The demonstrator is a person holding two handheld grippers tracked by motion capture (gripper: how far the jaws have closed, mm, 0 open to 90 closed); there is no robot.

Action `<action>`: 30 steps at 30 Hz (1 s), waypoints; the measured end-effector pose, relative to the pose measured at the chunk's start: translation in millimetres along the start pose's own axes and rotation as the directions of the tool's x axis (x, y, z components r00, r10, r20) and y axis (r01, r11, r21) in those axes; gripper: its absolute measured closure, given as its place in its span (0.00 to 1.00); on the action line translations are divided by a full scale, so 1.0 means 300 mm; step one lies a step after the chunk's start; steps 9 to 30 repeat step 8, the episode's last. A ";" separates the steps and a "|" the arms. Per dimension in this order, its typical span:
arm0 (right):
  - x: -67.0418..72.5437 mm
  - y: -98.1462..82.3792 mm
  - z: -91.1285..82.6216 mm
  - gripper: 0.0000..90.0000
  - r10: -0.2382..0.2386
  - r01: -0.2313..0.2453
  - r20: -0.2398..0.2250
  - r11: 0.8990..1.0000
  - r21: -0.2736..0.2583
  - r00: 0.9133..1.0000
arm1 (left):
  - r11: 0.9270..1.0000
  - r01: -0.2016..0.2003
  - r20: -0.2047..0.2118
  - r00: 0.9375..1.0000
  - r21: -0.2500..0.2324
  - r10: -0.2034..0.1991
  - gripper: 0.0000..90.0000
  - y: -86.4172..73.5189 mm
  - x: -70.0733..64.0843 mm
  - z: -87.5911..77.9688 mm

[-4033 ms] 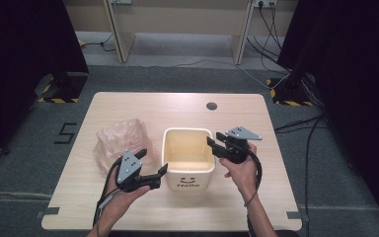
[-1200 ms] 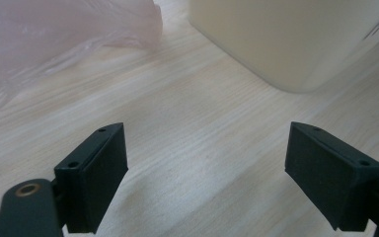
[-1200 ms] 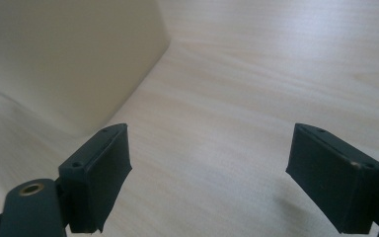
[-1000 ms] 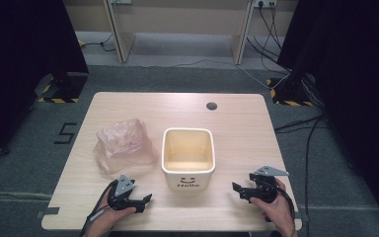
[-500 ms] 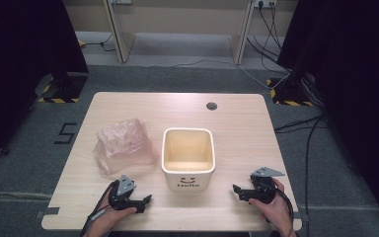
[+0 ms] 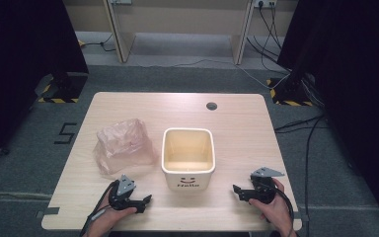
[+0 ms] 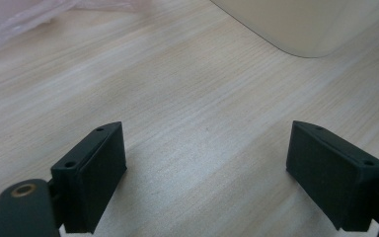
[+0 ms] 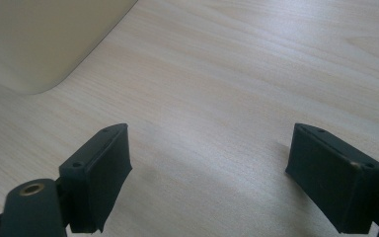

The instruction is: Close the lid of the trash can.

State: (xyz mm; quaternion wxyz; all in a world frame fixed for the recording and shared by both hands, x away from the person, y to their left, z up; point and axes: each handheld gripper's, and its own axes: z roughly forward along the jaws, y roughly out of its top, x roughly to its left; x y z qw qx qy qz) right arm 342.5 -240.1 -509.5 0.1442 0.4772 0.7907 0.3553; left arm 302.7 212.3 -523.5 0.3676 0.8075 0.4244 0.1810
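You've pulled both hands back from the tub point(image 6: 188, 157) to the near edge of the worktop point(image 6: 237, 123), so nothing is in hand. Your left gripper point(image 6: 145, 200) and right gripper point(image 6: 238, 190) rest there, jaws spread and empty. The tub stands between them, farther in; the crumpled plastic bag point(image 6: 123, 145) lies just beside its left.

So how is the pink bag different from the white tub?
The bag is crinkly, see-through pink plastic in a slumped heap; the tub is stiff, cream-white and square with straight walls. The tub stands upright with its top open and has a smiley face on its front; the bag has no print that can be seen. Both sit on the wooden table, side by side, with nothing holding them.
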 end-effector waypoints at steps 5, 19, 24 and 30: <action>-0.004 -0.001 -0.001 0.19 0.005 -0.005 0.002 1.000 -0.001 1.000 | 1.000 0.000 0.000 1.000 0.000 0.000 0.16 0.000 0.000 0.000; -0.006 -0.001 -0.002 0.19 0.008 -0.008 0.003 1.000 -0.004 1.000 | 1.000 0.000 0.000 1.000 0.000 0.000 0.16 0.000 0.000 0.000; -0.006 -0.001 -0.002 0.19 0.008 -0.008 0.003 1.000 -0.004 1.000 | 1.000 0.000 0.000 1.000 0.000 0.000 0.16 0.000 0.000 0.000; -0.006 -0.001 -0.002 0.19 0.008 -0.008 0.003 1.000 -0.004 1.000 | 1.000 0.000 0.000 1.000 0.000 0.000 0.16 0.000 0.000 0.000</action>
